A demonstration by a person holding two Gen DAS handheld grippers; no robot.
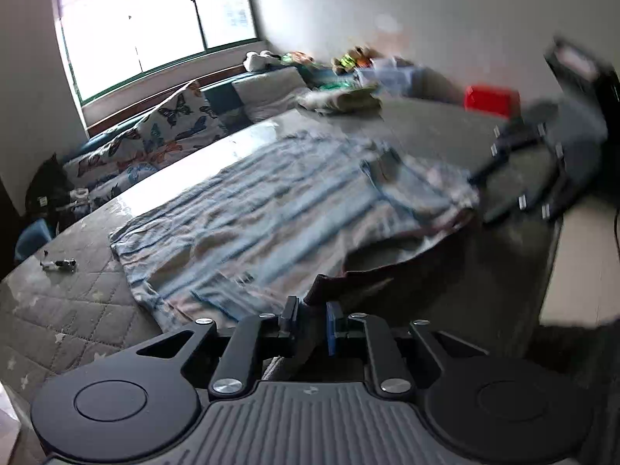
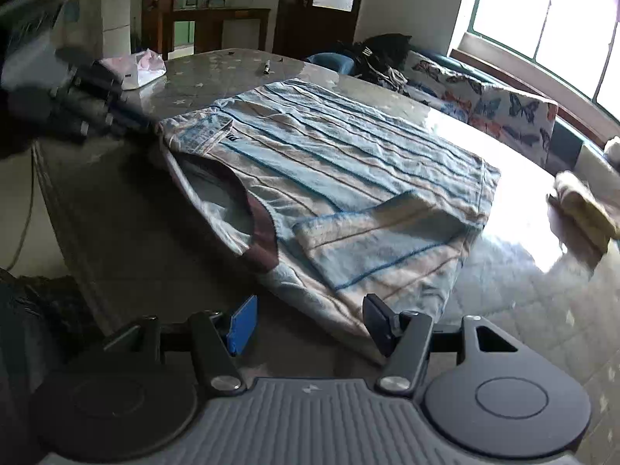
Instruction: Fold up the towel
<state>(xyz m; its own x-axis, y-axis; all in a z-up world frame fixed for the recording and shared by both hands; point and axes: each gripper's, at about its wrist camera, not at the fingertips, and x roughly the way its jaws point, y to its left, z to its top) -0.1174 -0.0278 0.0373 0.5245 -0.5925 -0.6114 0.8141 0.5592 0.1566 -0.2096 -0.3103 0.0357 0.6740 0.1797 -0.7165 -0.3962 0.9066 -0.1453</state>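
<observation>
While the striped towel (image 2: 329, 178) lies spread on the grey table (image 2: 503, 310) | left gripper (image 1: 312, 319) pinches its dark hem corner | right gripper (image 2: 308, 325) stands wide over the near edge, holding nothing.

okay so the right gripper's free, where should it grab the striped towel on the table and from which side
Probably the near corner of the striped towel, just ahead of the open right gripper. Come in low from the table's near edge so one finger slides under. The layers lie flat there and a folded flap sits above, so pinch all the layers together. The left gripper is shut on the dark-hemmed edge.
</observation>
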